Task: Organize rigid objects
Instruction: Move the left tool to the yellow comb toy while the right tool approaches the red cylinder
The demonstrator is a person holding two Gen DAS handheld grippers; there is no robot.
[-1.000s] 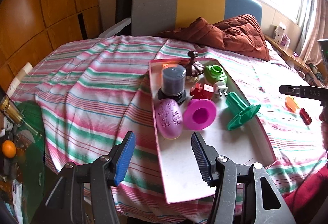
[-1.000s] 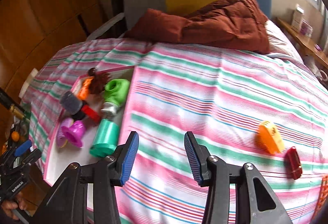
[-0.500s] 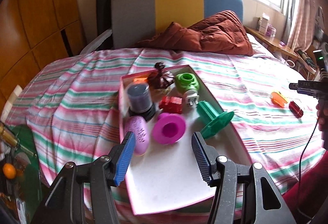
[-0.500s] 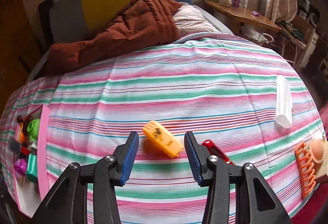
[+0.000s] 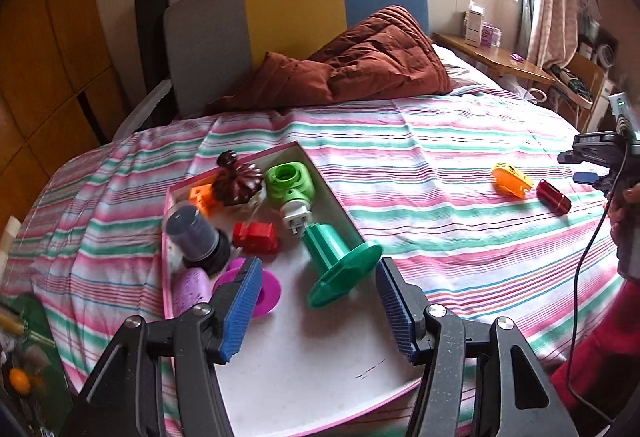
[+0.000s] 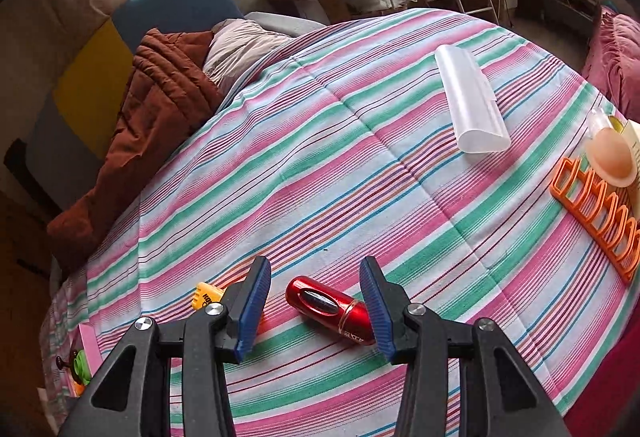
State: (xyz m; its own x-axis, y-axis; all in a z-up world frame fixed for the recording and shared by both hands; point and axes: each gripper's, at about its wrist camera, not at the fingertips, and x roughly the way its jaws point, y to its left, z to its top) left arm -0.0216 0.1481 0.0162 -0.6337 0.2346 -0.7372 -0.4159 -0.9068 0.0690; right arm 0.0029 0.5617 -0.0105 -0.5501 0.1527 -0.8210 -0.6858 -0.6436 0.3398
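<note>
- Since the pink-rimmed tray [image 5: 340, 213] on the striped bed [image 6: 360, 157] already carries a green spool [image 5: 340, 257], a magenta cup and other small pieces, I judge the loose things on the bedspread are what is left to gather.
- The right tongs [image 6: 316, 311] hang over the red metal cylinder [image 6: 330, 311]; it lies between the two blue pads, which stand apart and do not press on it.
- Its long axis runs slantwise across the gap, the capped end toward the right-hand pad, so a closing move would meet it along its length rather than across its waist; a roll of the wrist looks needed.
- The left tongs [image 5: 320, 313] hover over the near end of the tray, well apart from the cylinder; their jaws have just been opening, with nothing between them.
- The orange clip [image 6: 206, 297] lies just beyond the right tongs' left-hand pad.
- Dark print on the clip and pale lettering near the cylinder's cap are too small to read.
</note>
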